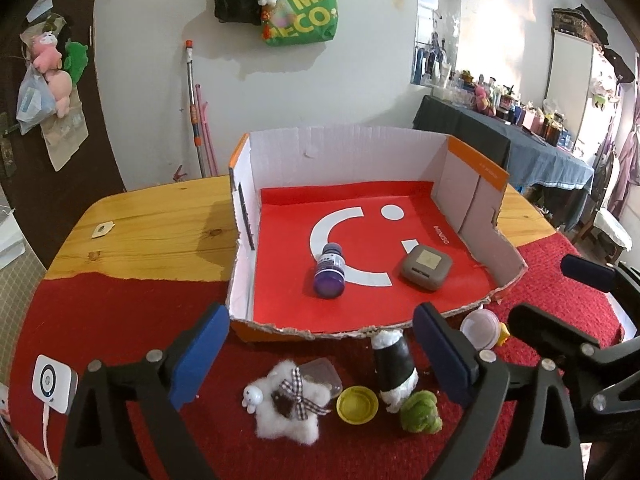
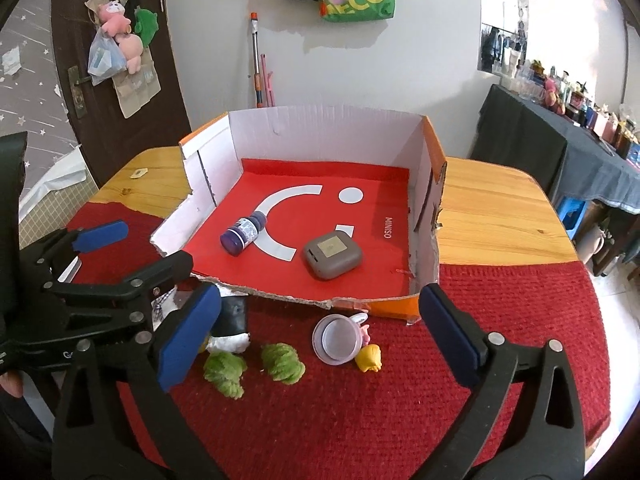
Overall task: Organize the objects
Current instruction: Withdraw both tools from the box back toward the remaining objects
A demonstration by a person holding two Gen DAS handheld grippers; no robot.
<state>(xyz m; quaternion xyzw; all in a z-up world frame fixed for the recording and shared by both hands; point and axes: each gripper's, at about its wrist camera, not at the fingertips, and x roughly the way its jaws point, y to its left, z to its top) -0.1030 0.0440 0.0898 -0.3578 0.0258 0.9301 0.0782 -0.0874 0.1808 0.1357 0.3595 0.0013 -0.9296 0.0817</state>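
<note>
Left gripper: nearest the lens in the left wrist view; jaws spread wide, holding nothing, over the toys in front of the box.
Right gripper: jaws likewise wide apart and empty, over the red cloth.
Toys under left jaws: white star plush, yellow lid, black-and-white plush, green plush, all on the cloth, close together.
Toys under right jaws: two green plush pieces, pale round cup on its side, small yellow figure just beside the cup.
Box: open cardboard, torn front edge, red liner; stands on the wooden surface and the cloth.
Box contents: purple bottle lying on its side; grey case flat, apart from the bottle.
Left edge: white device on the cloth.
</note>
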